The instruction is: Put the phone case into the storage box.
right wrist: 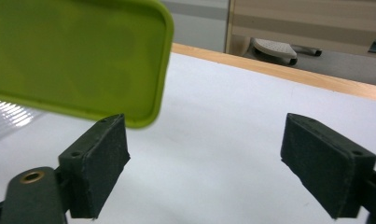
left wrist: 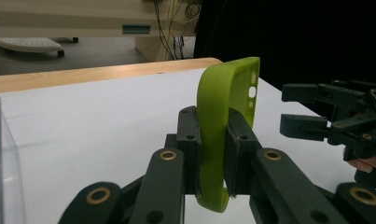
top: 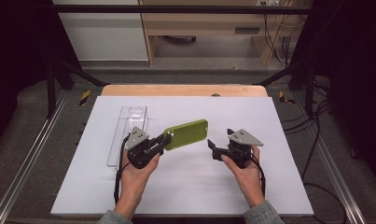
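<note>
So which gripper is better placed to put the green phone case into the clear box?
Probably left: the left gripper is shut on the green phone case, beside the clear box. The right gripper stands open and empty.

A flat white board (top: 185,186) is being used as the work surface, and a light wooden tabletop edge (top: 183,90) is being shown behind its far side. A long clear plastic box (top: 128,130) is being left lying on the board's left part, lengthwise toward the far edge. Beyond the table, a pale wooden cabinet (top: 209,23) and dangling black cables (top: 274,28) are being seen against the floor.
</note>
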`<action>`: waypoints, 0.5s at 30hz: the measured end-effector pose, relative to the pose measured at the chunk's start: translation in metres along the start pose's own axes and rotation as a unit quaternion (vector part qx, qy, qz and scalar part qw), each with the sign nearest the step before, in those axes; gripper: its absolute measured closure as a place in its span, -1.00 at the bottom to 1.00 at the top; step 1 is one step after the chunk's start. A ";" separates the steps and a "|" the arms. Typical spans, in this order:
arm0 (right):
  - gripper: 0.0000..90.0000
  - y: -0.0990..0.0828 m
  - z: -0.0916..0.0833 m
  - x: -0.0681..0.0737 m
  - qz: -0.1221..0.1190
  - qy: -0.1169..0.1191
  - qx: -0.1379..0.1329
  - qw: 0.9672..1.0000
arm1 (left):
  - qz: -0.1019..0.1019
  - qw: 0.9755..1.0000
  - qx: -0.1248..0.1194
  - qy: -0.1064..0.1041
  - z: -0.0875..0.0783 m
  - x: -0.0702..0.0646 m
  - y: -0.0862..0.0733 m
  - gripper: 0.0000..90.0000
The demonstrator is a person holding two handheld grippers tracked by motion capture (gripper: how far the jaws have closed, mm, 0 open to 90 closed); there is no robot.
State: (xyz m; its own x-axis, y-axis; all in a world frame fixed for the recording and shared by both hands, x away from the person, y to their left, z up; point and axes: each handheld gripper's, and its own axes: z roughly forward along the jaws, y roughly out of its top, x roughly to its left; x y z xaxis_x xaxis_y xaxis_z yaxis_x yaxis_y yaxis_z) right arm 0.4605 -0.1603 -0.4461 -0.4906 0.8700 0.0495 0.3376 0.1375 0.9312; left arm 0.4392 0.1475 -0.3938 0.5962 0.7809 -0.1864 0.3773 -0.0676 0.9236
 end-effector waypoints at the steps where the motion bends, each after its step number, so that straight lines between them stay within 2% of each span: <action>1: -0.69 -0.001 0.000 0.000 -0.001 0.000 0.000 1.000 | 0.000 1.000 0.000 0.001 -0.001 0.001 0.001 0.74; 15: -0.73 -0.014 -0.009 -0.007 -0.012 0.005 0.023 1.000 | 0.024 0.999 0.000 0.022 -0.021 0.017 0.014 0.74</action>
State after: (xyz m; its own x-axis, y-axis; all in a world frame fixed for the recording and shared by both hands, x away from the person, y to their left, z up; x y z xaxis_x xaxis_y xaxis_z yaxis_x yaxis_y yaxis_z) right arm 0.4519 -0.1728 -0.4562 -0.5067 0.8615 0.0313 0.3622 0.1798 0.9146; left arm 0.4392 0.1727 -0.3767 0.5818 0.8035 -0.1262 0.3488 -0.1064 0.9311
